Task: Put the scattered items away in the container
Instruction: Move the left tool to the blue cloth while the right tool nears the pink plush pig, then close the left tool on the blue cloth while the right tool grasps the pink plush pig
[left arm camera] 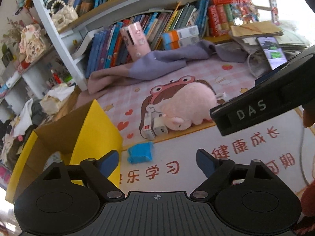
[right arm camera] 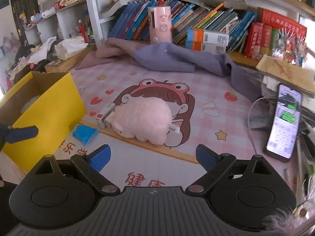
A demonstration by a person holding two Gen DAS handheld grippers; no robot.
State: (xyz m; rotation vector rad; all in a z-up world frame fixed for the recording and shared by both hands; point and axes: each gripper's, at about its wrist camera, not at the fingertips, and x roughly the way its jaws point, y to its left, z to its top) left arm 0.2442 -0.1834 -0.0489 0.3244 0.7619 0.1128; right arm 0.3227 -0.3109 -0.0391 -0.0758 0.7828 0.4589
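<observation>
— How did the left gripper (left arm camera: 157,160) stand?
— Spread wide, nothing held; a blue cloth (left arm camera: 140,154) lay just ahead between its fingers, the yellow box (left arm camera: 98,129) by the left finger.
— And the right gripper (right arm camera: 152,156)?
— Wide apart, empty too; the pink plush pig (right arm camera: 143,122) lay ahead of it, small cartons (right arm camera: 104,117) touching the pig's left.

Fuzzy pink plush toy (right arm camera: 144,118); matt yellow cardboard box (right arm camera: 47,114); smooth printed mat (right arm camera: 206,90); soft grey-purple cloth (right arm camera: 173,59).
</observation>
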